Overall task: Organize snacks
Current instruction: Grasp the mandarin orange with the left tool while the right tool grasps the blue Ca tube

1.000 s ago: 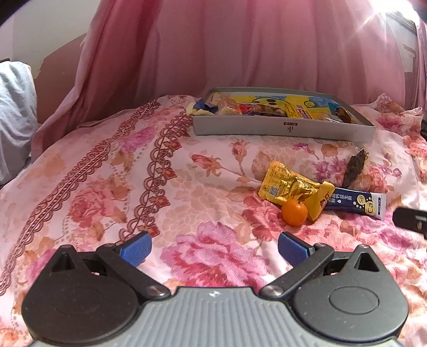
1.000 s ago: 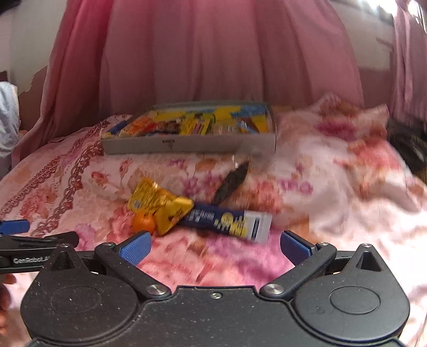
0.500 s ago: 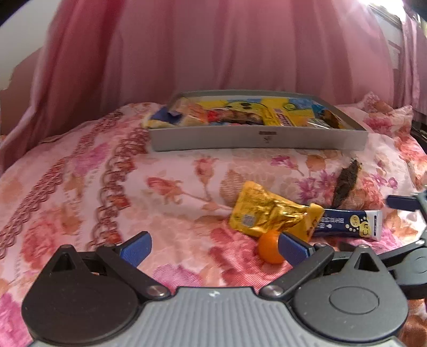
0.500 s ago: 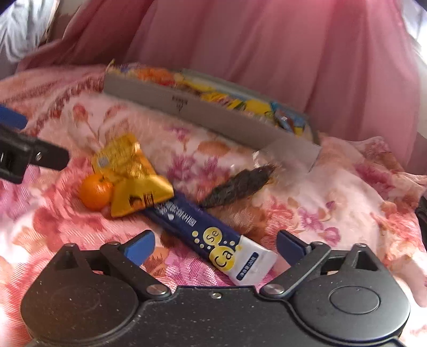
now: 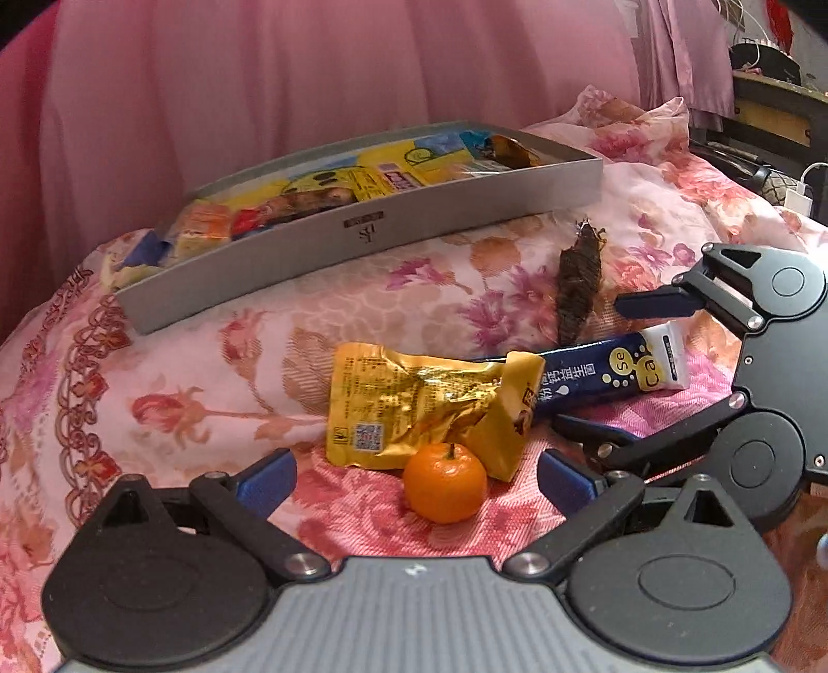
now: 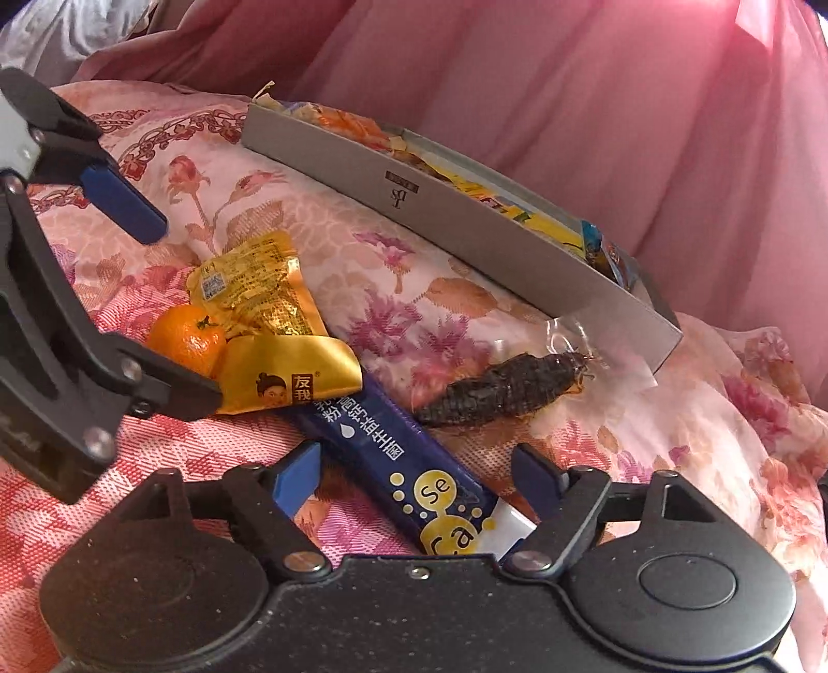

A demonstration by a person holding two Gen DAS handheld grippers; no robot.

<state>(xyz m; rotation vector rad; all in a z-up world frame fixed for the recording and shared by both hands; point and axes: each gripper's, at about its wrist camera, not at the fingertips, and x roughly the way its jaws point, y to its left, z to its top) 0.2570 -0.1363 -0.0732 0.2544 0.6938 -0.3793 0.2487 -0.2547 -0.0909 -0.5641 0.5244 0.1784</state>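
Left gripper (image 5: 416, 479) gapes around the mandarin (image 5: 445, 482); right gripper (image 6: 416, 476), spread wide, straddles the blue sachet (image 6: 409, 466).

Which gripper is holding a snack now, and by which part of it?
Neither. The left gripper is open around the small orange, and the right gripper is open around the white end of the blue stick pack. Neither has closed yet.

Place: a home bedroom.
Surface: soft bed under a pink floral-printed quilt (image 5: 207, 372), filling the lower frame.
Backdrop: sheer pink fabric drape (image 5: 259, 88) at 12 o'clock.
Clutter: dark wooden side table (image 5: 776, 108) with white cables at 2 o'clock.
Bedding: grey-white cloth (image 6: 52, 31) at 10 o'clock.
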